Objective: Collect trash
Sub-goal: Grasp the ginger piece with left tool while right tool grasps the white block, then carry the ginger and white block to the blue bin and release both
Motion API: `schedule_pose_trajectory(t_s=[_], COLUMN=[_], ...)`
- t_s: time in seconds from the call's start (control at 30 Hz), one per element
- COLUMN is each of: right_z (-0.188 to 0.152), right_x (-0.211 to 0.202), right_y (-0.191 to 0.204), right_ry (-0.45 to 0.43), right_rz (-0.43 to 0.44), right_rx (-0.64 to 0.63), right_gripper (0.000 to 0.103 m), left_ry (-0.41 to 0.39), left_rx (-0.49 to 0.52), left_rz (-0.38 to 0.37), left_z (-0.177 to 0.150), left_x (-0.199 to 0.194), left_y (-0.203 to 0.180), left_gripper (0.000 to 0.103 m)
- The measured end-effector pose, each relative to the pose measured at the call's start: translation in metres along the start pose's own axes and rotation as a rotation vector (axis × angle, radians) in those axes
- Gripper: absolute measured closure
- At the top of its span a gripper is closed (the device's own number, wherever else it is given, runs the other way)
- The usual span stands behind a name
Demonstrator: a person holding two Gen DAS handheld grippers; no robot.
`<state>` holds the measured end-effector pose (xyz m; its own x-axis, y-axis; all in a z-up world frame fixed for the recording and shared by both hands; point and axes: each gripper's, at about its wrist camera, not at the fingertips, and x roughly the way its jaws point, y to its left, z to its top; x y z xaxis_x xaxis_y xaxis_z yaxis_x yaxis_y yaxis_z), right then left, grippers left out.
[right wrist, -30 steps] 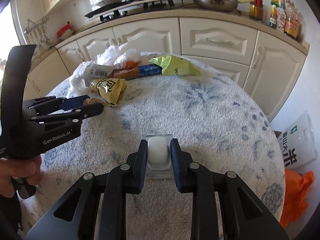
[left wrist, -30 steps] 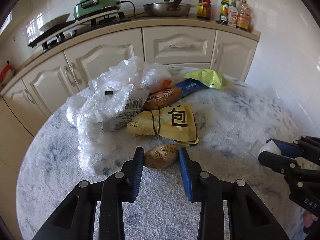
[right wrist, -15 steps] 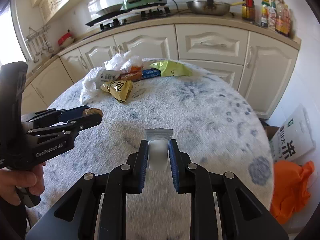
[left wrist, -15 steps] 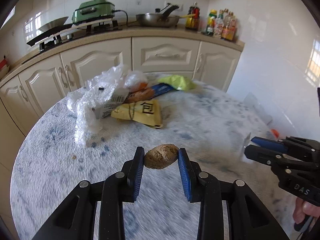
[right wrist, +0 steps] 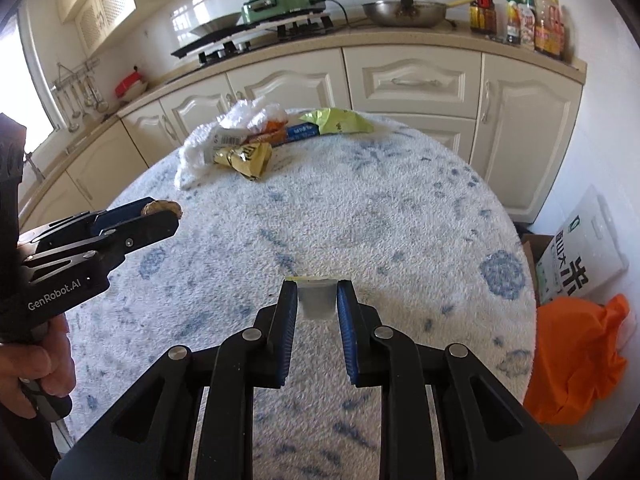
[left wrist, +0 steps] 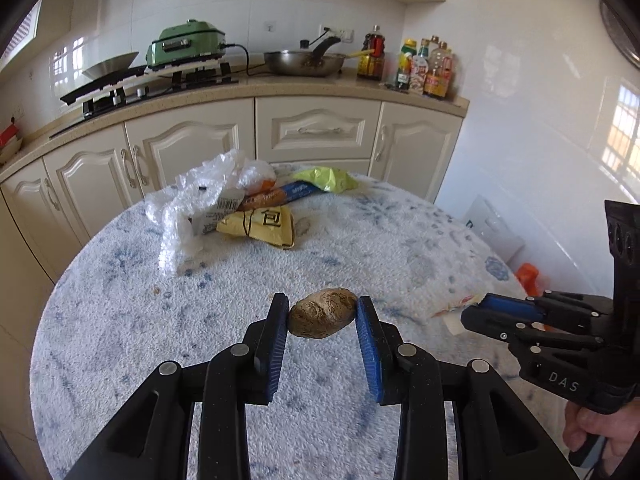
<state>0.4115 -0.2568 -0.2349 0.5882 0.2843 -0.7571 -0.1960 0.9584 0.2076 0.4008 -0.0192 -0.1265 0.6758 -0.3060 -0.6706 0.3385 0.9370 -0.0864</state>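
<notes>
My left gripper [left wrist: 322,314] is shut on a brown crumpled lump of trash [left wrist: 322,313] and holds it above the round table [left wrist: 120,320]. It also shows in the right wrist view [right wrist: 162,208]. My right gripper [right wrist: 318,298] is shut on a small clear plastic wrapper [right wrist: 317,296], lifted over the table's near right part; it shows at the right in the left wrist view [left wrist: 472,316]. More trash lies at the table's far side: a yellow packet [left wrist: 262,226], clear plastic bags [left wrist: 188,208], a blue-orange wrapper [left wrist: 280,197] and a green bag [left wrist: 326,178].
Cream kitchen cabinets [left wrist: 316,132] curve behind the table, with a stove, a green appliance [left wrist: 186,42], a pan and bottles on the counter. An orange bag [right wrist: 572,356] and a white sack [right wrist: 580,264] sit on the floor to the right.
Both grippers have lifted their trash off the table and drawn back from the pile; the left gripper closed on the brown lump a second ago.
</notes>
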Motion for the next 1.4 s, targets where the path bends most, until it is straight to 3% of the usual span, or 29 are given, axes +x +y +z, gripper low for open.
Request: schedule_pose_trajectory(t_s=[0.53, 0.73, 0.93, 1.17, 1.4], right_z=[-0.006, -0.006, -0.02, -0.06, -0.109], right_x=[-0.055, -0.104, -0.166, -0.225, -0.225], right_y=[-0.013, -0.031, -0.06, -0.11, -0.158], right_ry=[-0.075, -0.152, -0.226, -0.251, -0.184], right_rz=[-0.037, -0.088, -0.187, -0.323, -0.368], right_rx=[0.021, 0.052, 0.094, 0.193, 0.303], right_gripper=[0.083, 0.083, 0.083, 0.083, 0.083], left_ry=[-0.074, -0.112, -0.143, -0.123, -0.017], left_rx=[0.054, 0.085, 0.127, 0.202, 0.268], left_rz=[-0.057, -0.116, -0.224, -0.358, -0.433], left_z=[0.002, 0.009, 0.014, 0.01, -0.005], left_x=[-0.053, -0.07, -0.085, -0.083, -0.046], left_y=[-0.052, -0.083, -0.132, -0.204, -0.266], left_gripper=[0.073, 0.073, 0.073, 0.073, 0.073])
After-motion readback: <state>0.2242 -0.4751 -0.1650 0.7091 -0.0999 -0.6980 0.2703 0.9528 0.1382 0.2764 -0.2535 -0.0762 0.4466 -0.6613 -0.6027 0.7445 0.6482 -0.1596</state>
